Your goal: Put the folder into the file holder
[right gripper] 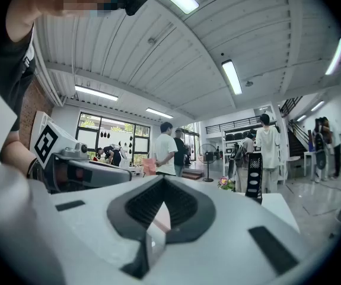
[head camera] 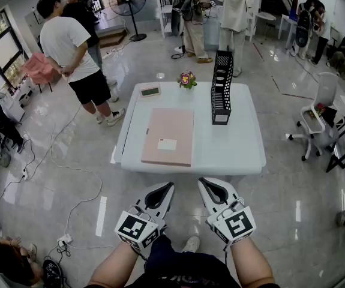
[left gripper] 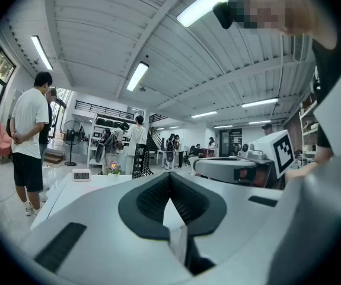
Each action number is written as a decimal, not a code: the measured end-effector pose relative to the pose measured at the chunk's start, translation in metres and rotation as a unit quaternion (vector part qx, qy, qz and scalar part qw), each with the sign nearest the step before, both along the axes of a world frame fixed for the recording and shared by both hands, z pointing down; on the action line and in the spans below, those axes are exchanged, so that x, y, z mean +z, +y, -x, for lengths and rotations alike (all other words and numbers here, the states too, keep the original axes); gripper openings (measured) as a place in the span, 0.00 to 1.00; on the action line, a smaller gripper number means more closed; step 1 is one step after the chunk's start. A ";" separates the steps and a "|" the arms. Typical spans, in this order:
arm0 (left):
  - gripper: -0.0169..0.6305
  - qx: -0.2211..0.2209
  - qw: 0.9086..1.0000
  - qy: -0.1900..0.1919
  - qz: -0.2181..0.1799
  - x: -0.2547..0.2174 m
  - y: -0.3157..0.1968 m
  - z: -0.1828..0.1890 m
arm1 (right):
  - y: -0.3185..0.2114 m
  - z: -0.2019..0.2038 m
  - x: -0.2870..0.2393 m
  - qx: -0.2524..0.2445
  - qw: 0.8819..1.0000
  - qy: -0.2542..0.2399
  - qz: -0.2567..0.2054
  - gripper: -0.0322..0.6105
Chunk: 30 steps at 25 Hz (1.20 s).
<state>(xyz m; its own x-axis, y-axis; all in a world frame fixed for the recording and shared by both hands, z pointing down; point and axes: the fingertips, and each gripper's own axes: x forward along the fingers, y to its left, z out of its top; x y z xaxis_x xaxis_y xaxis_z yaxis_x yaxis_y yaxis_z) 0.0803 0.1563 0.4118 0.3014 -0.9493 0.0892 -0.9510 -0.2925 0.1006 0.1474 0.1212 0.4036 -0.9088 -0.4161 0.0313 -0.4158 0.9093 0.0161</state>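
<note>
So both grippers first: our left gripper [head camera: 170,186] and right gripper [head camera: 202,182] are held side by side, pointing level, short of the near edge of the table and not over it. Each one has its jaws pressed together with nothing between them, and you can see that clearly in the left gripper view [left gripper: 170,174] and the right gripper view [right gripper: 163,180]. Biggest thing in front of us is the white table [head camera: 241,146]. On it the pink folder [head camera: 169,135] lies flat, left of centre and reaching close to the near edge, with a small white label on its cover. The black file holder [head camera: 221,89] stands upright to the right of the folder, a bit further back and clearly apart from it, with nothing we can see inside. Along the far edge sits a small digital clock [head camera: 150,91], and just to its right a little pot of flowers [head camera: 187,79]. Behind the table's far left corner a person in a white t-shirt [head camera: 70,44] stands facing away from us, hands behind the back.
</note>
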 end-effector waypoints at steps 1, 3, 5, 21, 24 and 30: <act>0.03 0.000 1.000 0.000 0.000 -0.001 0.000 -0.002 | 0.000 -0.002 0.000 0.000 1.000 0.000 0.001 0.05; 0.03 -0.001 1.000 -0.002 0.000 -0.003 -0.001 -0.004 | -0.001 -0.005 -0.001 -0.001 1.000 -0.001 0.002 0.05; 0.03 -0.003 1.000 -0.004 -0.002 -0.005 -0.003 -0.005 | -0.003 -0.005 -0.002 -0.007 1.000 -0.004 0.005 0.05; 0.19 -0.020 0.999 0.022 -0.012 -0.008 -0.045 0.058 | -0.050 0.039 -0.015 0.005 0.998 -0.053 0.033 0.20; 0.35 -0.016 1.000 0.017 -0.007 -0.006 -0.062 0.080 | -0.069 0.058 -0.012 0.020 0.997 -0.053 0.043 0.32; 0.53 -0.004 1.000 0.019 0.012 0.004 -0.103 0.127 | -0.108 0.103 -0.003 0.042 0.997 -0.036 0.062 0.46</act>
